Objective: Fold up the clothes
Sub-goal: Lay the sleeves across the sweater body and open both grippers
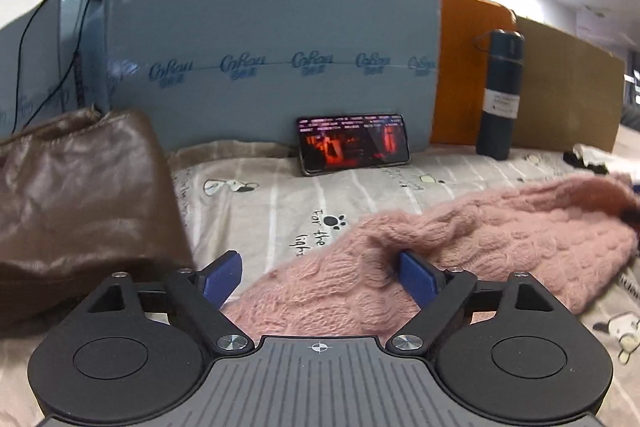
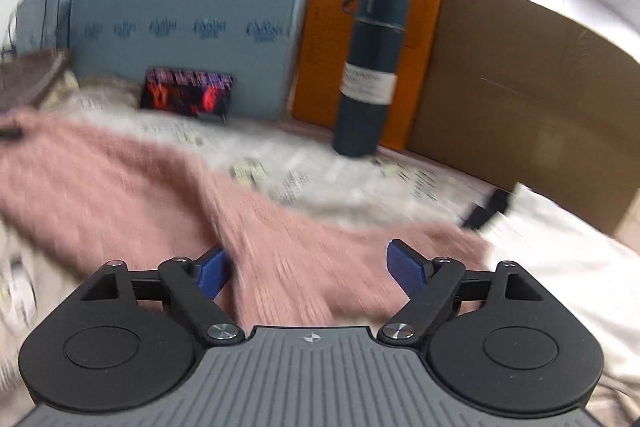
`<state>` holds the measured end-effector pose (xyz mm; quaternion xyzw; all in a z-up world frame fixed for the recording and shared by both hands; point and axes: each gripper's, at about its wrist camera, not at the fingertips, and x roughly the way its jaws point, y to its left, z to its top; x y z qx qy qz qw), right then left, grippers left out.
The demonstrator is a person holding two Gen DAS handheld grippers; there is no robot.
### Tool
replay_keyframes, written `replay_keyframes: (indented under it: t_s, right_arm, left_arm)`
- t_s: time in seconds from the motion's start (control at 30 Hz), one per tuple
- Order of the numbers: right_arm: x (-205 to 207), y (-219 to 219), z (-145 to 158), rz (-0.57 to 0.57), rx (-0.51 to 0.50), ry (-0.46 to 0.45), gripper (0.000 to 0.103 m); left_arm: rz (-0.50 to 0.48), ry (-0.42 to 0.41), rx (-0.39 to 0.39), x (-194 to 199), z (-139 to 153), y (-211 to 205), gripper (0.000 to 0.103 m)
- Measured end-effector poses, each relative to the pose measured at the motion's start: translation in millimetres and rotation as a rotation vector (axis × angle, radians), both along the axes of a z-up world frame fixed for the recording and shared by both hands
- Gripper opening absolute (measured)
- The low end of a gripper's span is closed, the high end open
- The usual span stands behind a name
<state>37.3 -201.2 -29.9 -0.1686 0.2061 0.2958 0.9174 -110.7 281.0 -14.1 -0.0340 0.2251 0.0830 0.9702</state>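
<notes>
- Across the middle of the bed (image 1: 280,195), on its printed sheet, a pink knitted sweater (image 1: 460,247) lies rumpled and unfolded, stretching toward the right edge.
- Left hand-held gripper (image 1: 320,269): jaws spread wide, holding nothing; its right fingertip presses into a raised ridge of the knit while the left one hangs over bare sheet.
- Right hand-held gripper (image 2: 306,269): jaws likewise spread and empty, low over the sweater's near edge; this view is smeared by motion, so contact with the fabric cannot be judged.
- A brown leather-like garment (image 1: 80,207) is heaped at the left edge, just beside the left gripper.
- Along the far edge, a phone (image 1: 354,143) leans on a blue foam board (image 1: 260,47), and a dark flask (image 1: 500,95) stands upright.
- Risks, as I judge them: closing on only the top ridge could bunch the loose knit and give a crooked fold; a finger could snag the fluffy yarn; a wide sweep toward the far edge could topple the flask or phone.
</notes>
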Motion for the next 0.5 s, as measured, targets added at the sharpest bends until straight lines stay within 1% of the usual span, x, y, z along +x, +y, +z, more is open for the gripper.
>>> replay_keyframes:
  t_s: [0.07,0.1,0.17,0.23,0.3,0.37,0.43,0.47,0.5]
  right_arm:
    - [-9,-12,-6,-0.045,-0.058,-0.021,0.082]
    - [-11,-19,-8,-0.077,-0.069,-0.026,0.082]
    - [-10,-36,-7,-0.138,-0.034,-0.013,0.081]
    - [-6,-54,-3,-0.181,0.055,0.01,0.077]
    - [2,-67,0,-0.228,0.133,0.053,0.069]
    - [10,-76,-1,-0.266,0.199,0.098,0.051]
    - [17,-83,-5,-0.29,0.261,0.154,0.04]
    - [19,-83,-6,-0.307,0.274,0.172,0.031]
    - [21,-84,-7,-0.324,0.287,0.186,0.027]
  left_arm:
    - [0.006,-0.002,-0.017,0,-1,3,0.09]
    - [0.007,-0.004,-0.021,-1,-1,3,0.09]
    - [0.006,-0.013,-0.016,-2,0,2,0.091]
    - [0.005,-0.022,-0.012,-3,0,1,0.091]
    - [0.006,-0.034,-0.011,-5,1,1,0.091]
    - [0.006,-0.042,-0.016,-6,2,1,0.091]
    - [0.003,-0.048,-0.024,-7,2,3,0.091]
    - [0.002,-0.048,-0.026,-7,2,3,0.091]
    - [0.0,-0.049,-0.029,-7,2,3,0.091]
